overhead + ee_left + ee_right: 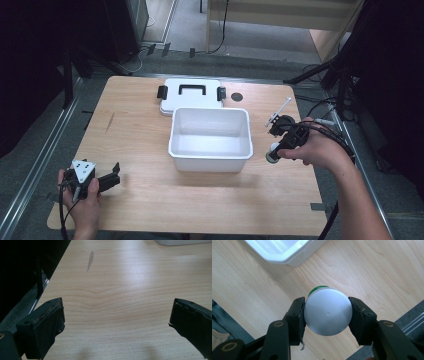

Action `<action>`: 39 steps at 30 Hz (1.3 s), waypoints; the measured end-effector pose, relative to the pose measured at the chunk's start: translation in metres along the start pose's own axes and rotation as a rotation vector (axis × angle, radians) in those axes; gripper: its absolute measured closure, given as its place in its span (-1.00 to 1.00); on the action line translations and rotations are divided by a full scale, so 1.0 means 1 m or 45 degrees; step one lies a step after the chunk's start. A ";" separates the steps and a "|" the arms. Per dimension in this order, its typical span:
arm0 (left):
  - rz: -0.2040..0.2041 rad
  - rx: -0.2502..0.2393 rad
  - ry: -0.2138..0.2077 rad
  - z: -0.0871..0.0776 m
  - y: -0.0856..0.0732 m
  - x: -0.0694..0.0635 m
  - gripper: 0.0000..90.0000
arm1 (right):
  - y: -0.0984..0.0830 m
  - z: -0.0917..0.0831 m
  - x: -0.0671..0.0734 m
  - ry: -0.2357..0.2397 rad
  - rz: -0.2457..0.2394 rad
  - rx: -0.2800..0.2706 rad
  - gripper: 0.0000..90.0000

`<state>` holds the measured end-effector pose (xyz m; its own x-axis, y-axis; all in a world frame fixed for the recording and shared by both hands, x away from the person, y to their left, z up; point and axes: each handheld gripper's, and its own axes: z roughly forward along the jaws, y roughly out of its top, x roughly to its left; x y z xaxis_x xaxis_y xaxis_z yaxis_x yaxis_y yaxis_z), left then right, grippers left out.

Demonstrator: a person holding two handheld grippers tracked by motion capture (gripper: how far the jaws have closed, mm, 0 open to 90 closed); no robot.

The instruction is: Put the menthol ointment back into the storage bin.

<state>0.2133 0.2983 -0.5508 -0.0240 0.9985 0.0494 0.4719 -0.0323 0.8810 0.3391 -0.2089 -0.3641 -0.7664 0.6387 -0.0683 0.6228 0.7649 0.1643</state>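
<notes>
Operator: Starting at the near edge of the worktop point(150, 210), report the left claw point(114, 176)

Inspector: Left claw rests low at the near left corner, held in the person's left hand point(82, 200). In the left gripper view its jaws stand wide apart with nothing between them, bare wood beneath

Operator: Right claw point(327, 315) status?

Inspector: Clamped. In the right gripper view both pads press opposite sides of a round can point(327, 315), silver end face toward the camera, a green band visible at its far edge. Grip is across the can's width. In the high view the right hand point(320, 150) holds the claw just right of the white tub point(210, 150), and the can point(273, 152) appears apart from the wood below; whether it touches the tub wall cannot be told

Operator: Contents of the tub?

Inspector: Tub sits at mid-worktop, open top, interior bare white

Operator: Farther back?

Inspector: White lid point(191, 95) with black handle and two black side latches lies flat behind the tub, touching or just beside its far rim. A small dark round mark point(237, 97) sits right of the lid
</notes>
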 end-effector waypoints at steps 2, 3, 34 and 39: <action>-0.005 -0.002 -0.001 0.000 0.000 0.000 -1.00 | 0.005 -0.003 0.000 0.000 -0.003 0.001 0.15; -0.005 -0.002 0.001 0.000 0.000 0.000 -1.00 | 0.008 -0.005 0.000 0.000 -0.005 -0.002 0.15; -0.016 -0.002 -0.002 0.000 0.000 0.001 -1.00 | 0.070 -0.036 0.024 0.017 -0.171 -0.039 0.15; -0.016 -0.002 -0.002 0.000 0.000 0.001 -1.00 | 0.075 -0.033 0.027 0.022 -0.200 -0.035 0.15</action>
<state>0.2133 0.2998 -0.5508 -0.0285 0.9989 0.0378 0.4705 -0.0200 0.8822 0.3603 -0.1367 -0.3209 -0.8567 0.5098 -0.0782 0.4909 0.8525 0.1797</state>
